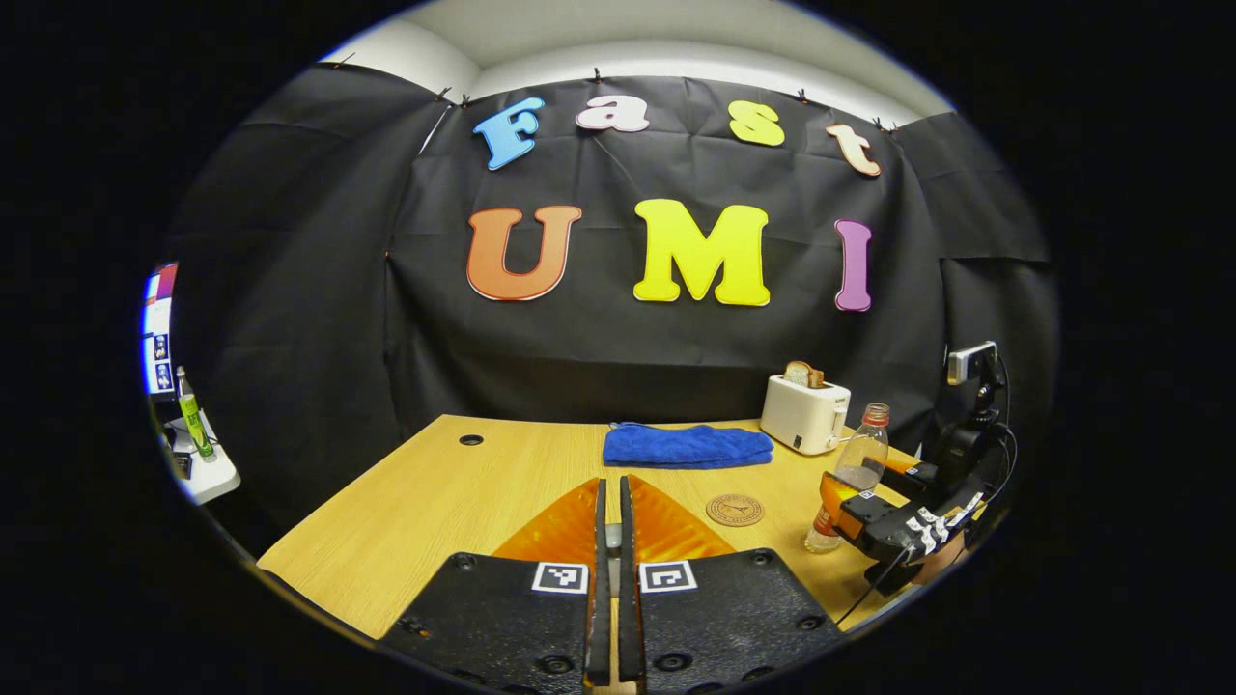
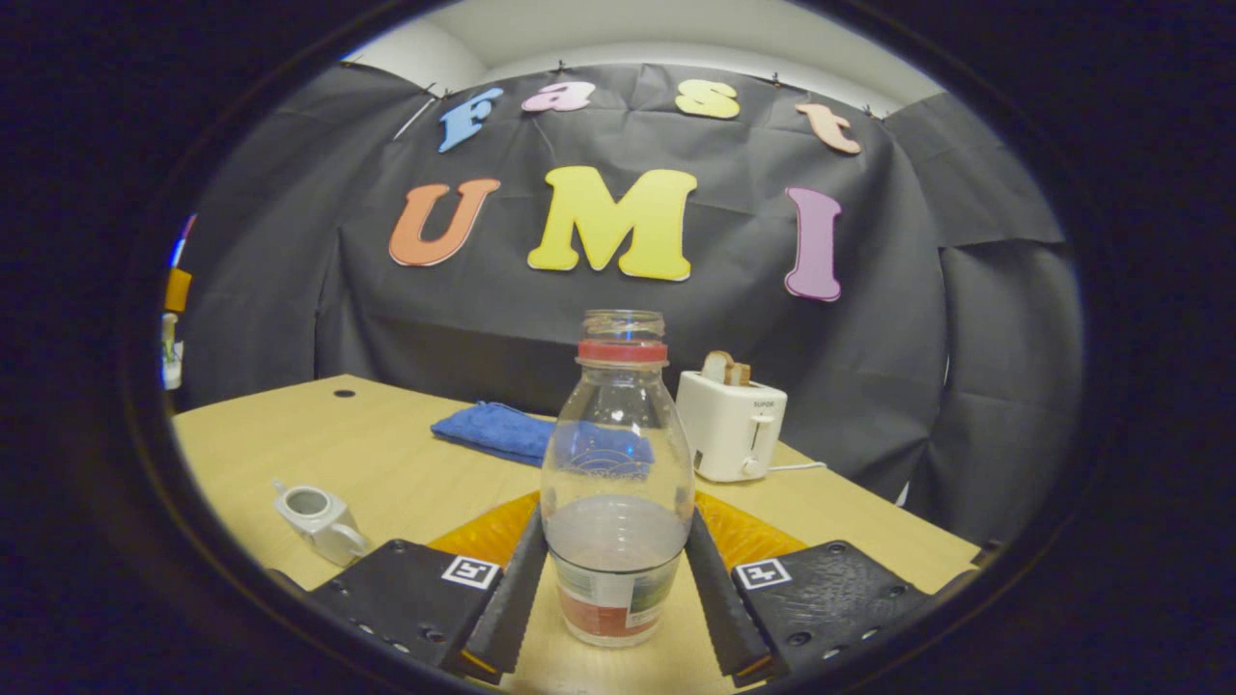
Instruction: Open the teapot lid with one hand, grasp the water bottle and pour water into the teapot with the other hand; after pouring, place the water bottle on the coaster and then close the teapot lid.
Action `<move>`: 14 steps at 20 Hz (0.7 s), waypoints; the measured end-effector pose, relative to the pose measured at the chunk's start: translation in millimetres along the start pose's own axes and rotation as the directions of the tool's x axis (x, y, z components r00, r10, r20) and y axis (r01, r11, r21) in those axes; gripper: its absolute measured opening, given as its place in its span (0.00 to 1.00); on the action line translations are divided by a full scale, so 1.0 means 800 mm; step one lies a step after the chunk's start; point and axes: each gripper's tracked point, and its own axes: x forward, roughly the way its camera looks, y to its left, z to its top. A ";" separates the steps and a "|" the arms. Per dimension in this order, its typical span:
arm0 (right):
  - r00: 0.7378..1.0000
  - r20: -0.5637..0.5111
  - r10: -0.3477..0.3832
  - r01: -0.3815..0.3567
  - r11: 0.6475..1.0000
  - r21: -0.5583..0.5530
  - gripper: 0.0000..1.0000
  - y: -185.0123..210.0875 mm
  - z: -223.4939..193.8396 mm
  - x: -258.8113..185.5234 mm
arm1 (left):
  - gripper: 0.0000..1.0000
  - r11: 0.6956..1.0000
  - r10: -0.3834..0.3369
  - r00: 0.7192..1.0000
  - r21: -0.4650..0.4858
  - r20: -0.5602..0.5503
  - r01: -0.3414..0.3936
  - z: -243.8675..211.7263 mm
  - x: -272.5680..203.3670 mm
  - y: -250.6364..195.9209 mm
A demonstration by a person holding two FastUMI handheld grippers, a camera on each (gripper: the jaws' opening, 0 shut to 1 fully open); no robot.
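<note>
Water bottle [image 2: 618, 483]: light, smooth, thin-walled; best gripped low.
Right hand-held gripper [image 2: 618, 589]: clamped on its lower body.
Left hand-held gripper [image 1: 610, 589]: fingers together, nothing held.

wall: black cloth [image 1: 319, 319] hangs all around the booth | above it: white wall [image 1: 676, 43] | table: light wooden table [image 1: 435, 502] with a small round hole [image 1: 471, 440] | far left: small white shelf [image 1: 208, 473]

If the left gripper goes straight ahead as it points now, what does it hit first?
Probably the blue towel, lying straight ahead of the left gripper on the table; the coaster sits right of that line. Depth is uncertain.
</note>
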 end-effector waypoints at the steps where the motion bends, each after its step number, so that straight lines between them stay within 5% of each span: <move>1: 1.000 0.002 -0.001 0.001 1.000 -0.022 0.75 0.002 0.006 -0.003 | 0.05 1.000 0.002 1.000 0.006 0.005 -0.002 0.003 -0.002 0.001; 9: 1.000 0.018 -0.002 0.007 0.958 -0.287 0.72 0.046 0.030 -0.010 | 0.05 0.999 0.003 0.999 0.041 0.036 -0.004 0.018 -0.021 0.014; 12: 1.000 0.029 -0.007 0.019 0.895 -0.446 0.72 0.069 0.031 -0.008 | 0.05 0.999 -0.007 0.999 0.040 0.037 0.005 0.019 -0.024 0.017; 14: 0.998 0.060 -0.025 0.055 0.820 -0.570 0.72 0.082 0.032 -0.010 | 0.05 0.999 -0.003 0.999 0.035 0.040 0.001 0.020 -0.025 0.025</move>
